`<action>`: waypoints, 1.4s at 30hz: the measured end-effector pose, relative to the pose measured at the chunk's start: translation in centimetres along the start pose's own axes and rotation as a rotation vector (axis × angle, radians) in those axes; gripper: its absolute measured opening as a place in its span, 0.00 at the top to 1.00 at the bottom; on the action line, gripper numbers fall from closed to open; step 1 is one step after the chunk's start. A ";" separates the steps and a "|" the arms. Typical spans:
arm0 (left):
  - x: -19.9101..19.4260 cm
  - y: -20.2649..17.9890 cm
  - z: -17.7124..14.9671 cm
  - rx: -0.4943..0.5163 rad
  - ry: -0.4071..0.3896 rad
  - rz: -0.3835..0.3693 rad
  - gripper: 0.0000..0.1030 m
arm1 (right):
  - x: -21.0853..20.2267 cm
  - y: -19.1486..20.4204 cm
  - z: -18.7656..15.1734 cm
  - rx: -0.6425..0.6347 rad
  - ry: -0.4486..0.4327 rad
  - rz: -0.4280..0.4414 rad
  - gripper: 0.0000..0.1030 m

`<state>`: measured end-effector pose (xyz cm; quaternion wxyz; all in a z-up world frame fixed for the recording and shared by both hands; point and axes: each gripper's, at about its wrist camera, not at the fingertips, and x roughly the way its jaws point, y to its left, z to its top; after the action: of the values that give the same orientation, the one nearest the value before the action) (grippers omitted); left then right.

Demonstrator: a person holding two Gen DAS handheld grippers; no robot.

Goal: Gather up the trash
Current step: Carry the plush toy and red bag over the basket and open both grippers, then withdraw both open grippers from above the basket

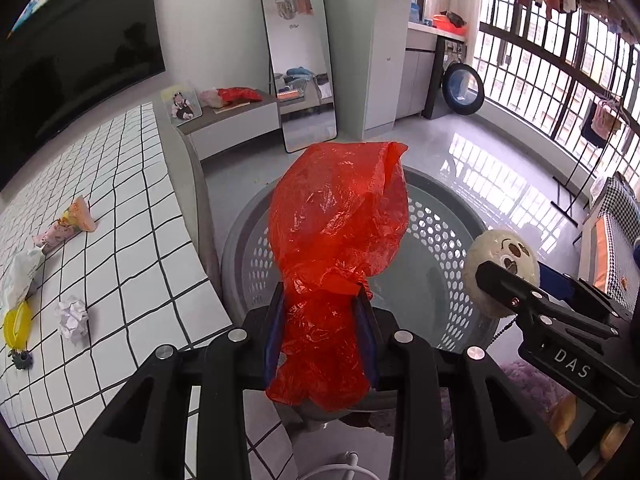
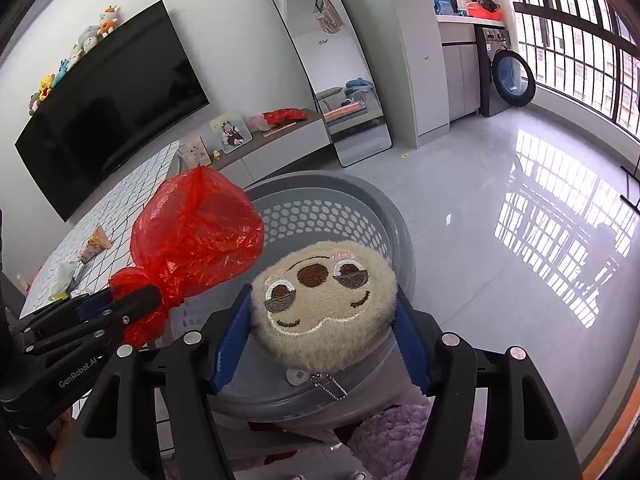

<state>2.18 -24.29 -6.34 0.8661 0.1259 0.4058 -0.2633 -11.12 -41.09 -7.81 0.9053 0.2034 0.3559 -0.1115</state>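
Note:
My left gripper is shut on a crumpled red plastic bag, which balloons above the grey perforated basket. In the right wrist view the same red plastic bag sticks out from the left gripper beside the basket. My right gripper is shut on a round beige plush face with a bead chain, held over the basket's near rim. The plush and right gripper also show at the right of the left wrist view.
A white grid-patterned tabletop on the left carries a crumpled paper ball, snack wrappers, a white wrapper and a yellow item. Behind stand a TV, a mirror and a low cabinet. Glossy floor spreads right.

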 end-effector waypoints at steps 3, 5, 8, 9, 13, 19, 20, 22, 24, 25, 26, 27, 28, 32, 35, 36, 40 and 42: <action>0.7 -0.3 0.3 0.004 0.009 -0.002 0.68 | 1.1 -0.2 0.3 -0.002 0.014 0.002 0.38; 1.2 -0.5 0.5 0.003 0.016 -0.002 0.68 | 1.7 -0.2 0.7 -0.006 0.019 0.007 0.38; 2.0 -0.4 0.6 -0.003 0.030 -0.001 0.67 | 2.4 0.0 1.2 -0.015 0.022 0.018 0.38; 2.3 -0.4 0.7 -0.006 0.035 -0.001 0.67 | 2.6 0.1 1.1 -0.018 0.024 0.021 0.38; 2.8 -0.2 1.0 -0.012 0.040 0.002 0.66 | 3.4 0.6 1.4 -0.035 0.035 0.033 0.38; 3.0 -0.2 1.2 -0.031 0.044 0.008 0.62 | 3.9 0.6 1.7 -0.047 0.036 0.046 0.37; 2.9 -0.2 1.2 -0.033 0.044 0.009 0.61 | 3.8 0.5 1.8 -0.046 0.034 0.047 0.35; 2.7 -0.2 1.1 -0.032 0.038 0.014 0.51 | 3.8 0.4 1.8 -0.045 0.029 0.050 0.35; 2.5 -0.2 1.1 -0.034 0.027 0.020 0.41 | 3.6 0.3 1.9 -0.042 0.026 0.052 0.34; 2.3 -0.2 1.1 -0.035 0.020 0.025 0.41 | 3.5 0.3 1.9 -0.041 0.024 0.052 0.34; 2.2 -0.3 1.0 -0.035 0.019 0.027 0.41 | 3.5 0.2 1.9 -0.038 0.022 0.054 0.33; 2.1 -0.3 1.0 -0.035 0.018 0.030 0.41 | 3.4 0.1 1.9 -0.035 0.020 0.057 0.33; 2.0 -0.3 1.0 -0.036 0.019 0.033 0.41 | 3.3 0.0 1.9 -0.034 0.018 0.058 0.33; 1.9 -0.1 1.1 -0.042 0.022 0.043 0.41 | 3.3 -0.2 1.8 -0.030 0.015 0.057 0.30; 1.8 -0.1 1.1 -0.045 0.020 0.046 0.39 | 3.3 -0.3 1.7 -0.026 0.018 0.057 0.30; 1.8 0.0 1.1 -0.047 0.019 0.047 0.39 | 3.4 -0.3 1.7 -0.025 0.018 0.057 0.30; 1.8 0.3 1.2 -0.054 0.020 0.049 0.39 | 3.5 -0.3 1.5 -0.028 0.022 0.054 0.30; 1.8 0.4 1.2 -0.055 0.018 0.055 0.37 | 3.6 -0.2 1.5 -0.028 0.026 0.056 0.30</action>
<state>4.07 -25.11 -6.96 0.8726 0.1156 0.4168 -0.2269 -7.72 -42.12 -9.37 0.9062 0.2020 0.3632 -0.0783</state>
